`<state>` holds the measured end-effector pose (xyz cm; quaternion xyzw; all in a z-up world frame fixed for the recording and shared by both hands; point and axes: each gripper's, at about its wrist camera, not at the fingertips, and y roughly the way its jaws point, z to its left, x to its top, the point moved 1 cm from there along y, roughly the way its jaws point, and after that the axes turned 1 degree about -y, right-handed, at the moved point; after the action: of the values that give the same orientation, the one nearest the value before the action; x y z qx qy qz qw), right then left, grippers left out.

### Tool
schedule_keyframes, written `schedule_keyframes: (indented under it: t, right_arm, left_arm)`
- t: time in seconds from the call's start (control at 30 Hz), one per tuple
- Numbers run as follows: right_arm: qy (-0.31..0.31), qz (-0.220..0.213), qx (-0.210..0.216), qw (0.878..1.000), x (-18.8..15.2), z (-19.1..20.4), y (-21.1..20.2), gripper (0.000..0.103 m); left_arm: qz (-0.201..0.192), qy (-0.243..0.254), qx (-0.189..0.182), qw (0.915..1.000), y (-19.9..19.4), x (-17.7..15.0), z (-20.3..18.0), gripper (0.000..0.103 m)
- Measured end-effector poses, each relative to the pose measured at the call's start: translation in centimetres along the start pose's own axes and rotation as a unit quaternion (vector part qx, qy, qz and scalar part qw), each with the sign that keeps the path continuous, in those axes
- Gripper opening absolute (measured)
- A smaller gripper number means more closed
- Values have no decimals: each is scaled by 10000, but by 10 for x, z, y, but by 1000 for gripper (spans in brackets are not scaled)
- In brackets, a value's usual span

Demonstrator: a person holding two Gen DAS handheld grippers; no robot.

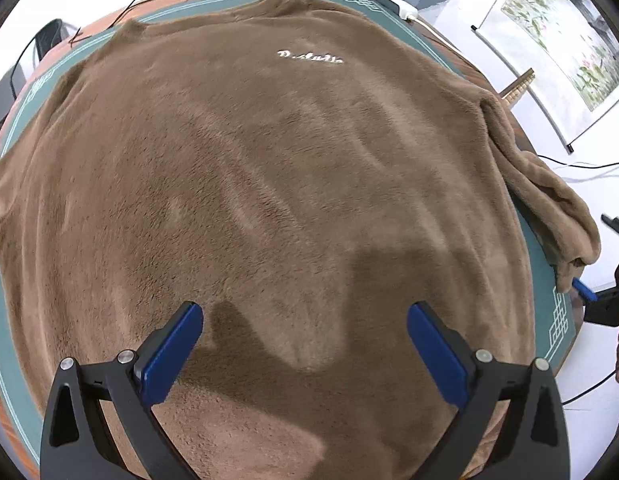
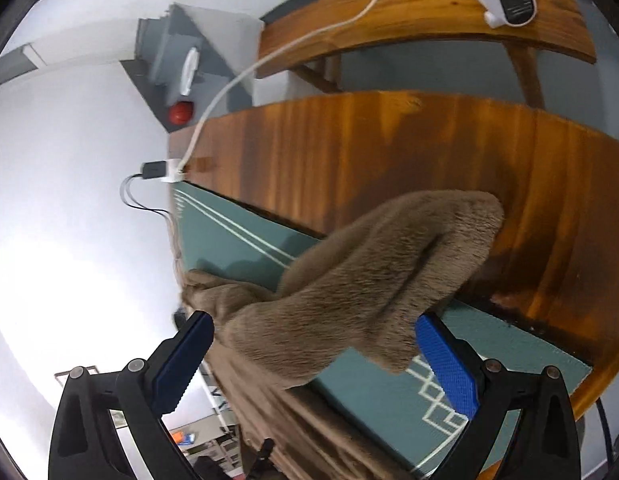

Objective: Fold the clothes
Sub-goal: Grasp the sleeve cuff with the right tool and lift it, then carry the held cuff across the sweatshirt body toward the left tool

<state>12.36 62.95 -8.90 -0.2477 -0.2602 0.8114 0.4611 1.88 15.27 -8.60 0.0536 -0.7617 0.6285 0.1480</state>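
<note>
A brown fleece sweatshirt lies spread flat on a green mat that covers a wooden table, and it fills most of that mat from the near edge to the far one. White lettering sits on the sweatshirt toward its far end. The left gripper hangs just above the near part of the sweatshirt with its two blue fingers spread wide apart and nothing between them; its shadow falls on the fabric beneath. One sleeve trails off the sweatshirt's right side and droops over the mat's edge. In the right wrist view that sleeve lies bunched across the mat's corner, its cuff reaching onto the bare wood beyond. The right gripper is spread open around the near end of the sleeve, one blue finger on each side of it; whether the pads touch the fabric cannot be told. A white cable runs along the table past the mat's far corner to a white plug at the table's edge.
</note>
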Motion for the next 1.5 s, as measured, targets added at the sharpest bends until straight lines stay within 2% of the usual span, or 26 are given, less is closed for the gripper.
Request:
schedule_keyframes:
  t: [0.1,0.17,0.2,0.23,0.27,0.3,0.4,0.5,0.57,0.63,0.67,0.7,0.77,0.83,0.9,0.97,1.03,1.07,1.13,1.17,1.23,1.3,1.4,1.5]
  right_arm:
    - [-210,-43,-276,9994,-4,2,6,103]
    - [-370,-55,-392,9985,-7,3,10,92]
    - [-449,-62,-448,9980,-8,3,12,90]
    - [-527,-68,-503,9973,-10,4,14,84]
    - [-620,-57,-464,9970,-11,5,14,61]
    - [-647,7,-398,9971,-11,6,16,55]
    - [-797,-16,-385,9961,-15,7,16,47]
    - [-1216,-313,-335,9915,-22,19,8,38]
    - [-1823,-674,-534,9795,-29,39,0,37]
    - [-2594,-1061,-669,9576,-43,68,-9,36]
    - [-3017,-1231,-736,9426,-53,83,-11,36]
    - [-3556,-1373,-823,9208,-70,100,-10,36]
    - [-4614,-1635,-989,8663,-105,134,-6,36]
    - [-5766,-1661,-1151,7916,-155,158,10,36]
    - [-6719,-1477,-1262,7147,-207,167,36,36]
    - [-7266,-980,-1214,6691,-242,164,66,41]
    - [-7584,-477,-1321,6365,-268,155,94,49]
    - [-7686,-333,-1372,6240,-277,149,103,51]
    - [-7830,-99,-1366,6068,-290,137,111,53]
    - [-7875,-2,-1358,6012,-294,133,114,56]
    - [-7880,129,-1290,6019,-296,128,114,65]
    - [-7880,258,-1220,6029,-297,123,113,66]
    - [-7661,484,-1095,6315,-293,123,109,66]
    - [-7409,687,-973,6610,-289,123,108,68]
  left_arm:
    - [24,-63,-31,10000,3,0,5,102]
    - [67,-104,-55,9999,7,0,8,102]
    - [91,-124,-67,9999,9,0,9,102]
    - [117,-137,-87,9998,11,0,10,102]
    - [137,-140,-103,9998,12,0,10,102]
    - [156,-134,-112,9997,14,0,10,102]
    - [187,-89,-129,9997,16,0,10,102]
    - [205,-63,-142,9997,17,1,10,102]
    - [205,-57,-157,9996,16,3,10,102]
    - [194,-55,-171,9996,15,6,11,102]
    - [189,-55,-177,9996,14,7,11,102]
    - [175,-56,-185,9997,13,8,11,102]
    - [142,-60,-202,9997,10,10,13,102]
    - [83,-90,-201,9997,5,11,16,102]
    - [35,-146,-204,9997,0,12,23,102]
    - [-25,-245,-174,9995,-6,13,32,102]
    - [-66,-365,-177,9992,-11,11,44,102]
    - [-75,-426,-182,9989,-14,11,46,102]
    - [-75,-570,-197,9981,-17,7,55,102]
    - [-79,-627,-197,9978,-17,2,57,102]
    - [-81,-729,-189,9971,-17,0,61,102]
    - [-92,-802,-196,9965,-20,-1,67,102]
    - [-117,-862,-299,9958,-24,-4,73,102]
    - [-238,-700,-565,9957,-33,-8,69,102]
